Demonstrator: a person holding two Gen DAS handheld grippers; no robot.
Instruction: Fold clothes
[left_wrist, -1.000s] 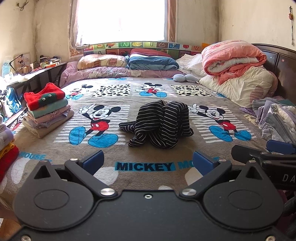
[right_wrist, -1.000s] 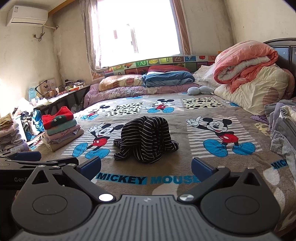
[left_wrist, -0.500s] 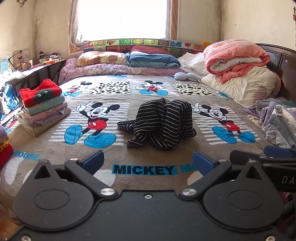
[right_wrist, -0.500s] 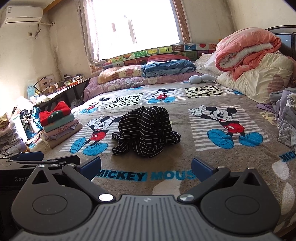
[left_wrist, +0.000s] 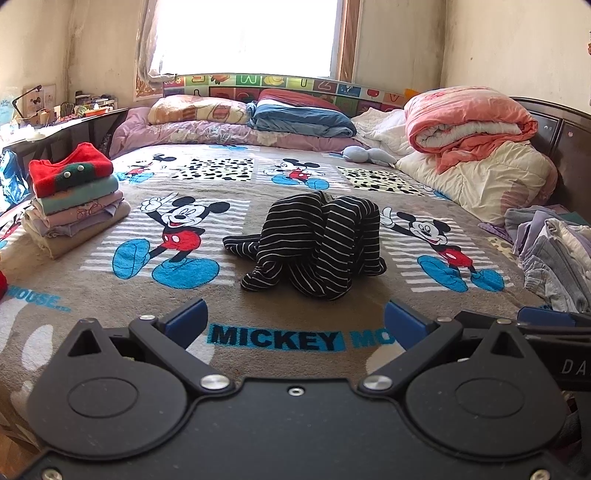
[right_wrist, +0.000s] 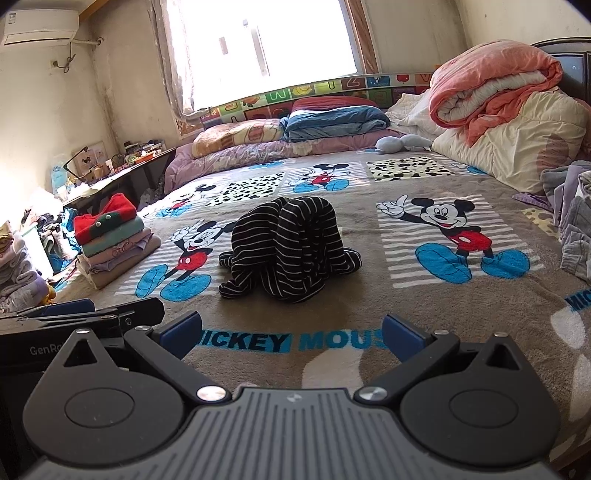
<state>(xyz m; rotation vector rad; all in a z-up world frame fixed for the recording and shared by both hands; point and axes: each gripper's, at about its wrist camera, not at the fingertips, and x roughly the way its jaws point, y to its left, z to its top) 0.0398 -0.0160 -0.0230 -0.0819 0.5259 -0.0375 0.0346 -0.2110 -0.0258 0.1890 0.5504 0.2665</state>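
Across the Mickey Mouse blanket (left_wrist: 110, 332) that covers the bed, the biggest risk is the blanket itself — it is plush and loose, so a low approach could pinch its pile along with the clothing and drag it into wrinkles under any fold. At its middle lies the black-and-white striped garment (left_wrist: 314, 243), heaped in a mound with one sleeve trailing toward the left; it sits well ahead of both tools and touches neither. Because it is bunched, a grab at the top of the heap would probably catch several layers at once, and the piece would lift as a lump instead of opening flat.

To the right, the pile of unfolded clothes (left_wrist: 550, 254) lies near the right gripper's (right_wrist: 291, 336) path — a wide swing could snag it. At the left edge, the stack of folded clothes (left_wrist: 70, 206) with the red top piece looks slightly askew, so a nudge might topple it.

The left gripper (left_wrist: 295, 325) has its blue-padded fingers spread wide and empty, and the right one is likewise spread with nothing between its pads. The two tools are close side by side, so they could knock together when reaching in.
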